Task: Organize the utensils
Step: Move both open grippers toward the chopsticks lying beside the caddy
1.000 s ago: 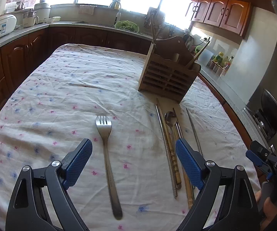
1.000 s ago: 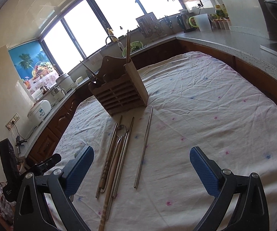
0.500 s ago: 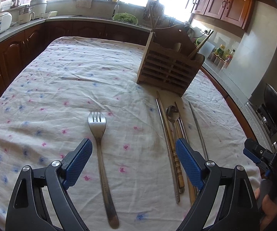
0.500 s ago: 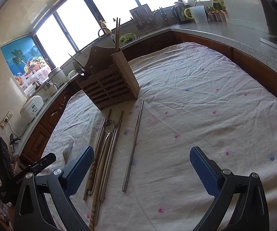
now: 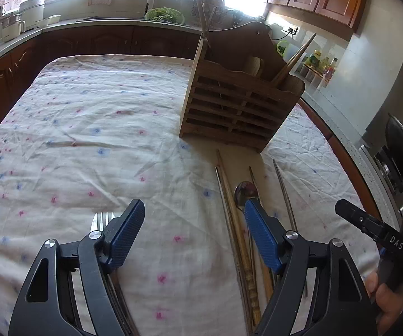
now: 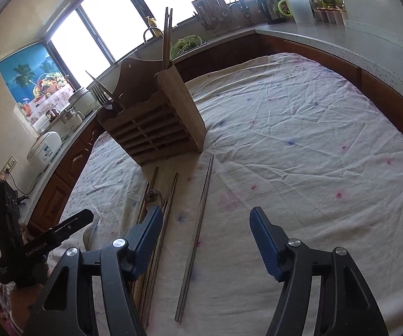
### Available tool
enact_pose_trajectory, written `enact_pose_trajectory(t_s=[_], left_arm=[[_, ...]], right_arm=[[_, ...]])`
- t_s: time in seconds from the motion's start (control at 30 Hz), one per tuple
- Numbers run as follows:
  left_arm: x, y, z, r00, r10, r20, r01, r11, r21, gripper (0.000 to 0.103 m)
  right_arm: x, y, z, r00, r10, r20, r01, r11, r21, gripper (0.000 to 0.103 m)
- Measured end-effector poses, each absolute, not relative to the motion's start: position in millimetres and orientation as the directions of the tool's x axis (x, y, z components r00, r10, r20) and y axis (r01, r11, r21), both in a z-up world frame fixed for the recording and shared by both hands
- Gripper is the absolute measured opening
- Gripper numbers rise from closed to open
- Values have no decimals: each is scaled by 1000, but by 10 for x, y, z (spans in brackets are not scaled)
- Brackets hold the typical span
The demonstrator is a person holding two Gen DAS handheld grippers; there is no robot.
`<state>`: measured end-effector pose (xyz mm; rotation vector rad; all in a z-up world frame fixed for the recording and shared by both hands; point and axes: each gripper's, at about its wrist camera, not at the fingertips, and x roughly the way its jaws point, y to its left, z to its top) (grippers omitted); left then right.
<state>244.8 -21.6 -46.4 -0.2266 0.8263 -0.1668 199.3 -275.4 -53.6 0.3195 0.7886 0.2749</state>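
A wooden utensil holder (image 5: 235,106) stands on the flowered tablecloth, with chopsticks and a fork standing in it; it also shows in the right wrist view (image 6: 156,128). In front of it lie a bundle of chopsticks (image 5: 238,229), a spoon (image 5: 245,191) and a single metal chopstick (image 6: 198,229). A metal fork (image 5: 100,221) lies to the left, mostly hidden under my left finger. My left gripper (image 5: 193,232) is open and empty, low over the cloth between fork and chopsticks. My right gripper (image 6: 205,240) is open and empty, with the single metal chopstick between its fingers.
The tablecloth (image 5: 89,128) covers the whole table. Dark wooden cabinets and a counter (image 6: 327,39) with rice cooker, kettle, jug and jars run around it. A stove with a pan (image 5: 400,145) stands at the right. The right gripper shows in the left view (image 5: 381,232).
Both grippers have moved forward and lower toward the holder. The fork has slid under my left finger. The single chopstick now lies between my right fingers. Both stay open.
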Motion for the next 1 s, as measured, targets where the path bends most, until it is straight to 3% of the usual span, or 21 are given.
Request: enact_pose_trajectory(t_s=[0.23, 0.33, 0.4, 0.5, 0.67, 0.87, 1.0], left_arm=[[2949, -390, -483, 620, -262, -739, 126, 964, -236, 66], [3121, -471, -538, 602, -258, -756, 146, 966, -214, 56], [3225, -534, -581, 583, -265, -768, 160, 964, -212, 44], [3333, -620, -627, 569, -273, -776, 184, 962, -203, 39], [3489, -737, -723, 533, -268, -803, 216, 960, -177, 39], [3491, -864, -831, 519, -204, -830, 269, 961, -68, 20], [3467, -789, -826, 492, -233, -839, 281, 954, -101, 13]], right_arm=[[2411, -2631, -566, 644, 355, -678, -148, 927, 344, 52], [2564, -2580, -608, 632, 346, -694, -153, 933, 325, 49], [2663, -2561, -650, 623, 333, -708, -151, 939, 309, 39], [2799, -2562, -724, 608, 316, -728, -141, 946, 293, 33], [2931, -2550, -797, 592, 305, -746, -140, 951, 277, 32], [3072, -2442, -876, 571, 280, -772, -159, 960, 231, 28], [3118, -2345, -886, 575, 249, -780, -183, 968, 174, 25]])
